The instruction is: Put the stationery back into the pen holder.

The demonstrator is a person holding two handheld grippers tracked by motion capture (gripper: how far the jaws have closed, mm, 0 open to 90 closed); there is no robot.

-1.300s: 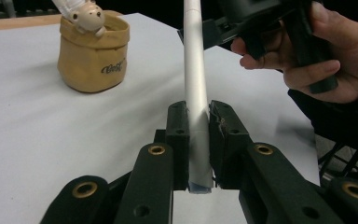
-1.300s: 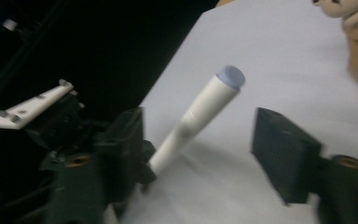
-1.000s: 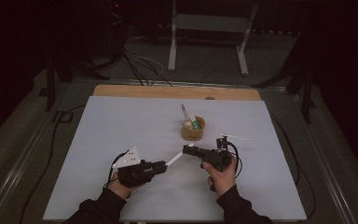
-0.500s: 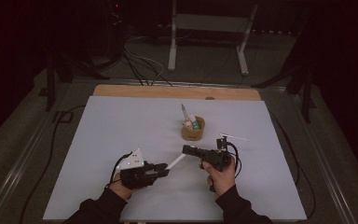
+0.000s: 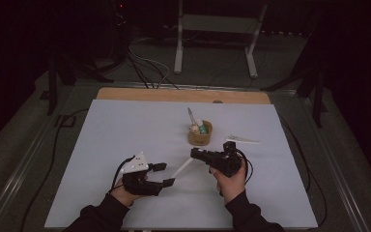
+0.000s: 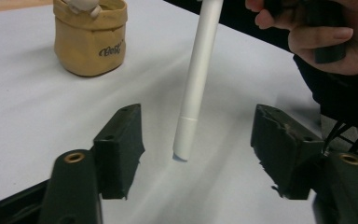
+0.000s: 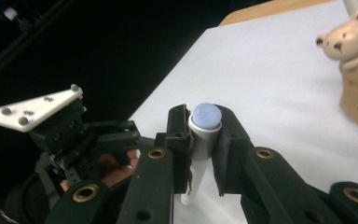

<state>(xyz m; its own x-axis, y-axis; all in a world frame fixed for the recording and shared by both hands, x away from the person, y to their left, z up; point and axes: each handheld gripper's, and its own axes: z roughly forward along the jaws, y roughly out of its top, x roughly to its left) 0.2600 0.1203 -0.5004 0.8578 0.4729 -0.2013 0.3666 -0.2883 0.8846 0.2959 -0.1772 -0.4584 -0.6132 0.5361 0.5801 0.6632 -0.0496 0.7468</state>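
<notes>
White pen (image 7: pixel 204 135) tilts, clamped in right gripper (image 7: pixel 204 140) fingers (image 7: pixel 228 149).

Black grippers (image 5: pixel 166 174) with brass-ringed screw holes, a screw-studded grey triangular plate (image 5: pixel 136 164), black cables, dark sleeves (image 5: pixel 99 215).

White pen (image 6: pixel 196 79), slender and cylindrical with a pale blue end cap, is slanting between the two grippers, its capped end clamped in the right gripper (image 7: pixel 204 140) and its lower tip hanging just above the white table sheet. The tip is sitting between the left gripper (image 6: pixel 198 149)'s spread jaws, touching neither.
</notes>
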